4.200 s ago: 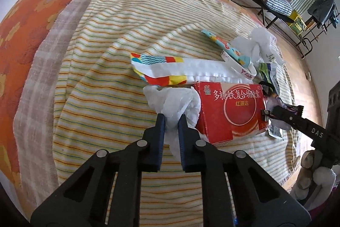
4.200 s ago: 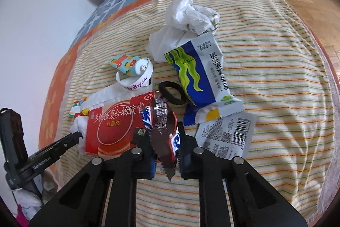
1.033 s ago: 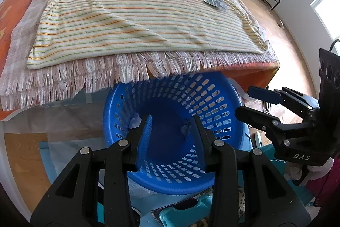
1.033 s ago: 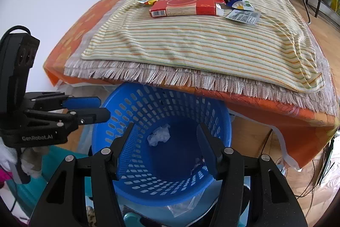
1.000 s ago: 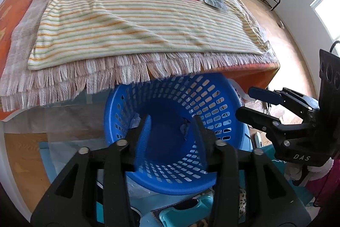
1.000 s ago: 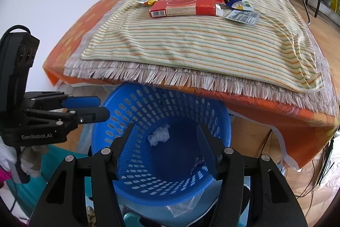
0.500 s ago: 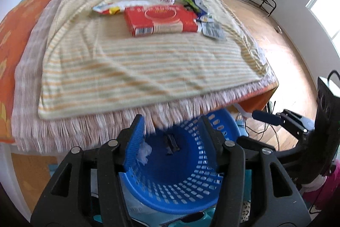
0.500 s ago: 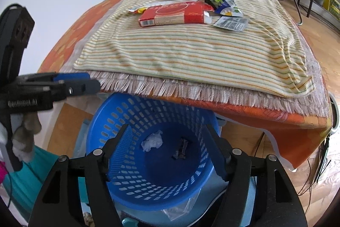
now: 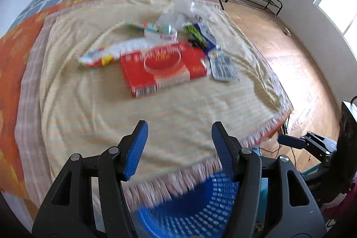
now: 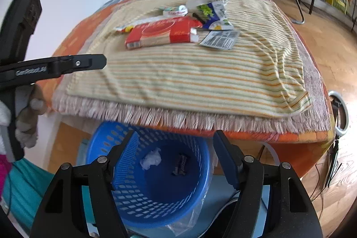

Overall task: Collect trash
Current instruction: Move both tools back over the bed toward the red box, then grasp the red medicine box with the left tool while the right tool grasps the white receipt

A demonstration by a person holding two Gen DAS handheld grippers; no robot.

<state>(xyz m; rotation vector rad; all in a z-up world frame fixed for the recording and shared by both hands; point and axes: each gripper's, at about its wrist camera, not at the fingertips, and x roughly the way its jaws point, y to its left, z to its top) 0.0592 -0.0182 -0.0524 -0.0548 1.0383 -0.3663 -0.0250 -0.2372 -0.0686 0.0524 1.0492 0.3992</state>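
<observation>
- Both hand-held grippers, left (image 9: 179, 148) and right (image 10: 175, 157), now gape empty; seconds ago each pinched trash.
- Crumpled tissue (image 10: 151, 158) and dark wrapper (image 10: 180, 167) lie in blue basket (image 10: 125, 197).
- Red box (image 10: 159, 35) and the other litter remain on bed (image 10: 189, 79); next fetch likely.

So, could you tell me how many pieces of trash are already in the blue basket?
2: a crumpled white tissue on the left of the blue basket's floor, and a dark candy wrapper to its right. The near wall may hide more.
</observation>
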